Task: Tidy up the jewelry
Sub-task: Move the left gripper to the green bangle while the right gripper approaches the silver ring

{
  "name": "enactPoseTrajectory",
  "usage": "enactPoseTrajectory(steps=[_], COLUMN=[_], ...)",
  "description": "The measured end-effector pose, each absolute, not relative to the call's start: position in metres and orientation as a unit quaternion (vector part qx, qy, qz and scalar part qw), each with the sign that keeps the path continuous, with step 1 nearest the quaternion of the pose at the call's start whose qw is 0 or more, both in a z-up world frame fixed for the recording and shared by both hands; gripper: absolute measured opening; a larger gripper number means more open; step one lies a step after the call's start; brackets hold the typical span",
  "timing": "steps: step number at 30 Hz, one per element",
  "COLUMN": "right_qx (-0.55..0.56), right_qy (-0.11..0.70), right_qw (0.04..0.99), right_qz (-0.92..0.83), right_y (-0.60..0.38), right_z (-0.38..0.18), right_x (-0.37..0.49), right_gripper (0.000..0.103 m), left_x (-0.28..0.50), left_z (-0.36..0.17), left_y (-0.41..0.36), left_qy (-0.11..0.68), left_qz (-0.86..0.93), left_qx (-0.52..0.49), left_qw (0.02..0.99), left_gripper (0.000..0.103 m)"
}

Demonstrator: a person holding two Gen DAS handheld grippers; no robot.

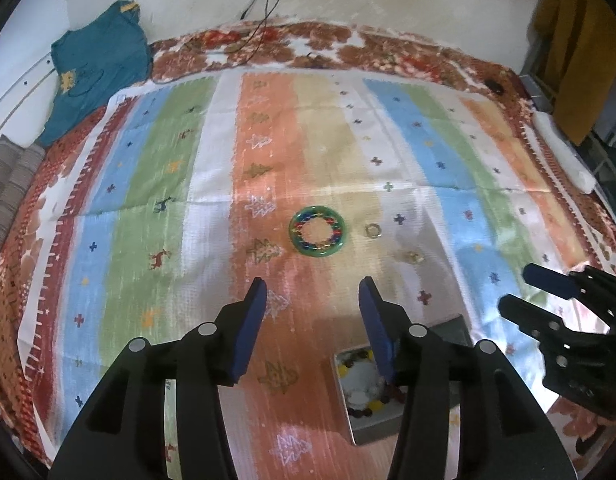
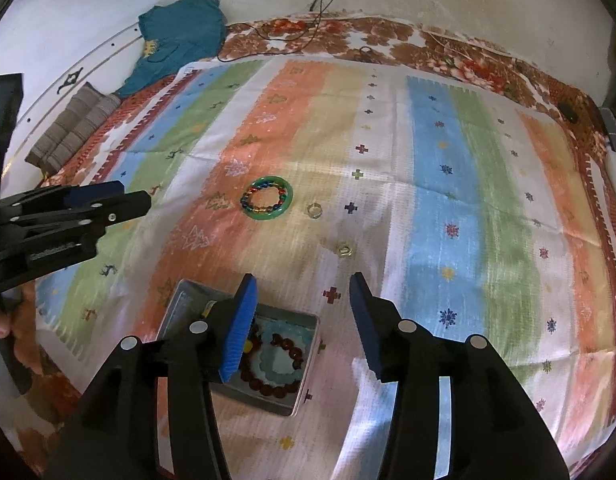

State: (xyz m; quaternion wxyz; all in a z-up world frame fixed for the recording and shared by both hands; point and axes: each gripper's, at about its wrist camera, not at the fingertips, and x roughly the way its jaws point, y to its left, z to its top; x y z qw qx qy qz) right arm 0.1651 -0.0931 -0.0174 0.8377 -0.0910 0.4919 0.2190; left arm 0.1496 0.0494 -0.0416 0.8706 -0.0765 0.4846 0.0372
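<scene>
Striped cloth (image 2: 435, 208) in orange, blue, green and white covers the bed, with wide bare fabric ahead of both tools. Left hand-held gripper (image 1: 312, 294) hovers with fingers spread, holding nothing; the green bangle ringed with coloured beads (image 1: 317, 231) lies straight ahead of it, a small metal ring (image 1: 373, 230) just right of that. Right hand-held gripper (image 2: 302, 292) is also spread and bare, above the open grey tin box (image 2: 306, 364) holding a dark brown bead bracelet (image 2: 282, 376). A second small ring (image 2: 345, 251) lies ahead of its fingers.
</scene>
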Motion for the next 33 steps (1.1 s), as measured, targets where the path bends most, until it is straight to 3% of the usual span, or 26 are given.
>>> enactPoseTrajectory(steps=[14, 19, 33], right_qx=[-0.084, -0.088, -0.109], right_qy=[0.506, 0.509, 0.509], right_qw=[0.835, 0.833, 0.831], right_qz=[0.199, 0.196, 0.194], right_y=[-0.09, -0.086, -0.072], right_z=[-0.034, -0.04, -0.058], right_x=[0.19, 0.197, 0.214], right_gripper=[0.056, 0.06, 0.06], left_x=[0.185, 0.196, 0.221], left_z=[-0.062, -0.073, -0.088], left_y=[0.06, 0.058, 0.064], left_qy=[0.507, 0.517, 0.531], left_qz=[0.067, 0.07, 0.073], left_qx=[-0.079, -0.075, -0.077], left_qw=[0.856, 0.85, 0.841], left_gripper=[0.048, 0.053, 0.053])
